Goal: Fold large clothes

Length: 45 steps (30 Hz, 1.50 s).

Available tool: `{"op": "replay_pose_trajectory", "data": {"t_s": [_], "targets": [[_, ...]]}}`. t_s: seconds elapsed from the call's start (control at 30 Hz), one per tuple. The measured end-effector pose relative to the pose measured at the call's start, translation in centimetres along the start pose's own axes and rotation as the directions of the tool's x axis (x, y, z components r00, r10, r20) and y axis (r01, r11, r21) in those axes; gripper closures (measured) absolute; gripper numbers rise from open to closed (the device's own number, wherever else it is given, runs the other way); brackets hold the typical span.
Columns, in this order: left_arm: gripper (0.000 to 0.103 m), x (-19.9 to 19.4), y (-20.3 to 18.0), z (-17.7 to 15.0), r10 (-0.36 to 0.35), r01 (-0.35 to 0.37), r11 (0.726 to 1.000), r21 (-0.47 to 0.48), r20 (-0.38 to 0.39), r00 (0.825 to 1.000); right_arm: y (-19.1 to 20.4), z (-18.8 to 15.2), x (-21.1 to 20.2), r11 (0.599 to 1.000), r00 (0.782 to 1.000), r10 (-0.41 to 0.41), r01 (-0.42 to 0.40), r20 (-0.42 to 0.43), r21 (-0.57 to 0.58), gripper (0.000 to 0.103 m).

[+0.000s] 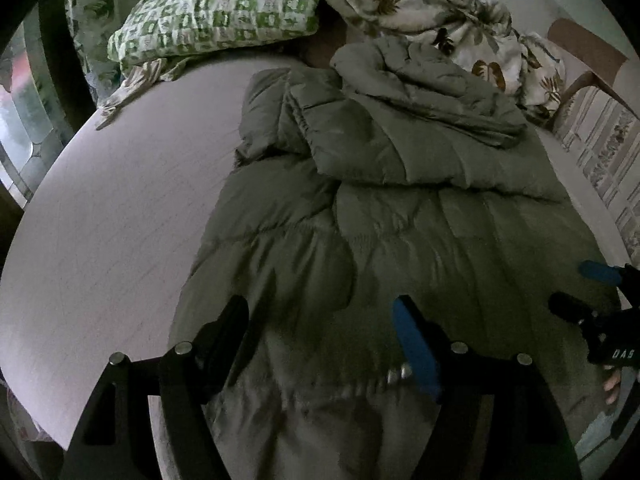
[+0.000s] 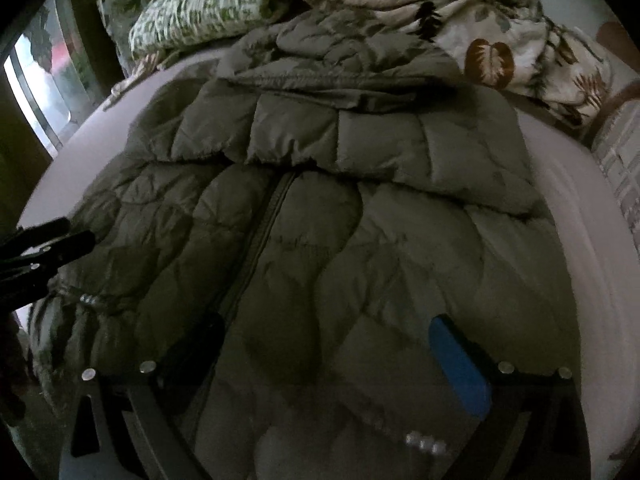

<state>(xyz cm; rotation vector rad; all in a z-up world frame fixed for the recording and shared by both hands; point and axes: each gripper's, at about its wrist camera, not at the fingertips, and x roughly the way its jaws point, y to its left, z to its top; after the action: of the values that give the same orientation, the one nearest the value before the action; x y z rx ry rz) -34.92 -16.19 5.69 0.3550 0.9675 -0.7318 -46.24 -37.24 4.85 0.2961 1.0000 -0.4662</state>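
Note:
An olive-green quilted puffer jacket (image 1: 400, 220) lies front-up on a bed's pale sheet (image 1: 120, 220), its upper part bunched and folded over towards the pillows. My left gripper (image 1: 320, 324) hangs over the jacket's near hem, open, its black finger and blue pad apart with fabric below them. My right gripper (image 1: 588, 292) shows at the right edge of the left wrist view, over the jacket's right side. In the right wrist view the jacket (image 2: 360, 240) fills the frame, its zip (image 2: 260, 240) running down the middle. My right gripper (image 2: 328, 348) stands wide open over the hem; the left gripper (image 2: 56, 240) reaches in from the left.
A green-and-white checked pillow (image 1: 216, 12) and a crumpled leaf-print blanket (image 1: 460, 28) lie at the head of the bed. Bare sheet spreads left of the jacket. A wooden chair (image 1: 584, 52) stands at the far right, a window (image 1: 24, 128) at the left.

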Motion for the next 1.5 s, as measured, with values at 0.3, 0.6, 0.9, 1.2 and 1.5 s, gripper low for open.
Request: {"op": "replay_pose_trajectory", "data": {"t_s": [0.3, 0.6, 0.9, 1.2, 1.5], "targets": [[0.028, -2.0, 1.8, -4.0, 0.001, -0.003, 0.999, -0.033, -0.030, 1.000, -1.4, -5.4, -3.1, 0.997, 1.000, 0.006, -0.007, 0.012, 0.072, 0.000], [0.027, -2.4, 1.7, -6.9, 0.025, -0.026, 1.000, -0.012, -0.045, 0.999, -1.7, -8.7, -2.9, 0.996, 0.999, -0.022, 0.025, -0.040, 0.088, 0.000], [0.026, -3.5, 1.5, -8.0, 0.029, -0.029, 1.000, -0.010, -0.042, 0.999, -3.8, -11.0, -6.1, 0.990, 0.999, -0.035, 0.034, 0.000, 0.134, 0.000], [0.025, -4.4, 1.6, -9.1, 0.020, -0.021, 1.000, -0.010, -0.047, 0.999, -5.4, -12.4, -7.6, 0.980, 0.999, -0.042, 0.041, 0.005, 0.193, 0.000], [0.025, -5.1, 2.2, -10.1, -0.013, 0.012, 1.000, -0.017, -0.058, 0.998, -9.1, -14.6, -8.4, 0.964, 0.998, -0.064, 0.068, -0.023, 0.259, 0.000]]}}
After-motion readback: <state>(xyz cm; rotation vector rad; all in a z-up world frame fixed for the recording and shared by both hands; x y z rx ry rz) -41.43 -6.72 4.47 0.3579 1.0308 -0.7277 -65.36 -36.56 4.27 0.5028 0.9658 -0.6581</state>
